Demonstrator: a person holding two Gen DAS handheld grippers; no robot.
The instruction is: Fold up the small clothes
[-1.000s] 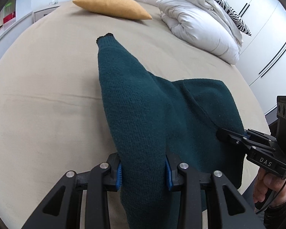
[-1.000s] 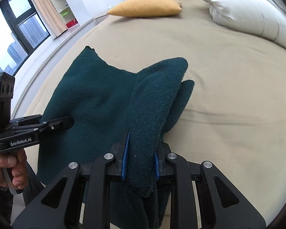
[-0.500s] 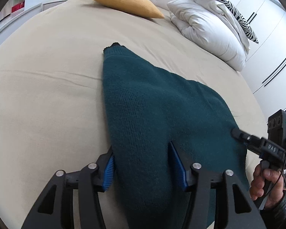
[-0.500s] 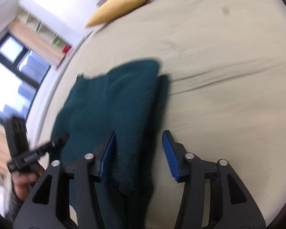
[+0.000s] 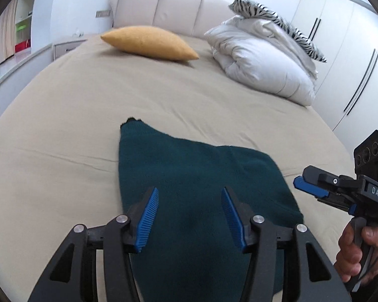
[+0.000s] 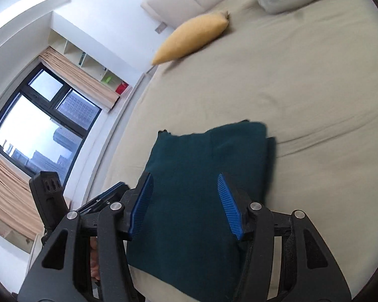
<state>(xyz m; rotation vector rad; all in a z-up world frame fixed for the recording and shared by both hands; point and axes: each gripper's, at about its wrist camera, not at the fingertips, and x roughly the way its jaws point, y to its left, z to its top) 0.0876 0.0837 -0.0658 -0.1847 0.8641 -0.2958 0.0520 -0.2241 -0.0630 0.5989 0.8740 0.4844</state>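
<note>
A dark teal knitted garment (image 5: 189, 176) lies folded flat on the beige bed (image 5: 75, 125), near its front edge. My left gripper (image 5: 190, 214) is open and empty, its blue pads raised above the garment's near part. My right gripper (image 6: 185, 205) is open and empty, also above the garment (image 6: 201, 176). The right gripper also shows in the left wrist view (image 5: 322, 188) to the right of the garment. The left gripper's body shows at the lower left of the right wrist view (image 6: 53, 201).
A yellow pillow (image 5: 148, 42) lies at the head of the bed. A white duvet (image 5: 264, 63) with a zebra-striped pillow (image 5: 277, 17) on top is piled at the back right. White wardrobes (image 5: 352, 63) stand to the right, a window (image 6: 37, 125) to the left.
Both grippers were shut on the teal garment a second ago. They have opened and let it drop flat on the bed, then lifted back and up from it.
</note>
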